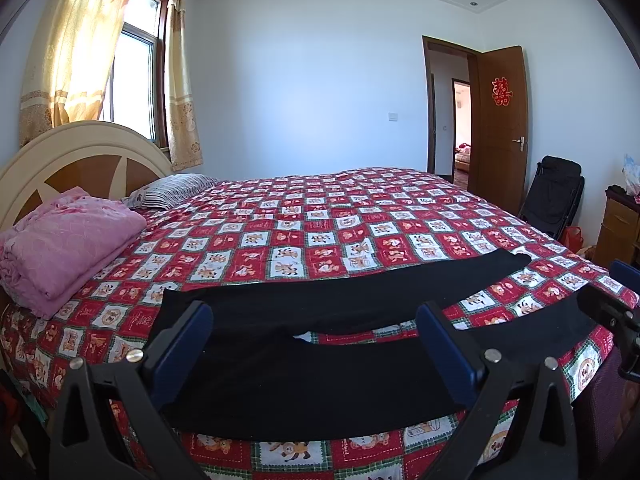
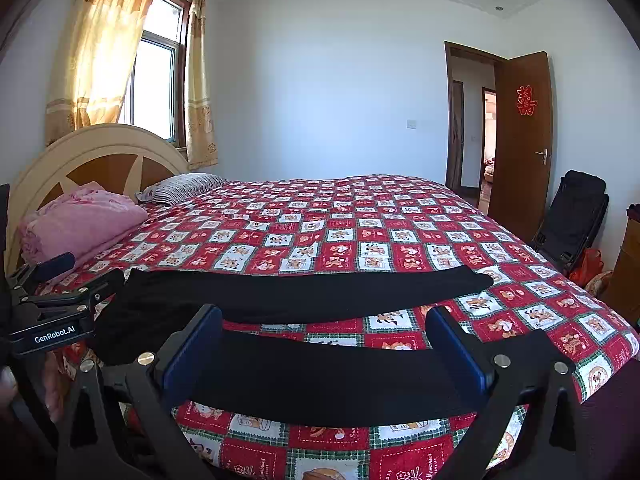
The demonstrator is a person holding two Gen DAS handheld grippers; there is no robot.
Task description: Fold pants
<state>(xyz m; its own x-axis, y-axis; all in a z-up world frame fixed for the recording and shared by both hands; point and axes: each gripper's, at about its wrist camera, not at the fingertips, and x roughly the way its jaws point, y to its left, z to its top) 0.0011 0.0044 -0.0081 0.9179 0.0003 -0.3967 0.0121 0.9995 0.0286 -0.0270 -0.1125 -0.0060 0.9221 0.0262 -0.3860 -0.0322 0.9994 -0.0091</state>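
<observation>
Black pants [image 1: 320,376] lie spread flat on the near edge of the bed, waist to the left, both legs stretching right with a gap between them; they also show in the right wrist view [image 2: 328,376]. My left gripper [image 1: 316,328] is open, its blue fingers wide apart above the near leg by the crotch. My right gripper [image 2: 324,332] is open above the near leg further right. Each gripper shows at the edge of the other's view, the right one [image 1: 612,312] and the left one [image 2: 60,280].
The bed has a red and white checked cover [image 1: 320,216]. A folded pink blanket [image 1: 68,244] and a striped pillow [image 1: 176,190] lie by the headboard on the left. A black folding chair [image 1: 556,196], a wooden cabinet [image 1: 618,228] and an open door [image 1: 500,120] stand on the right.
</observation>
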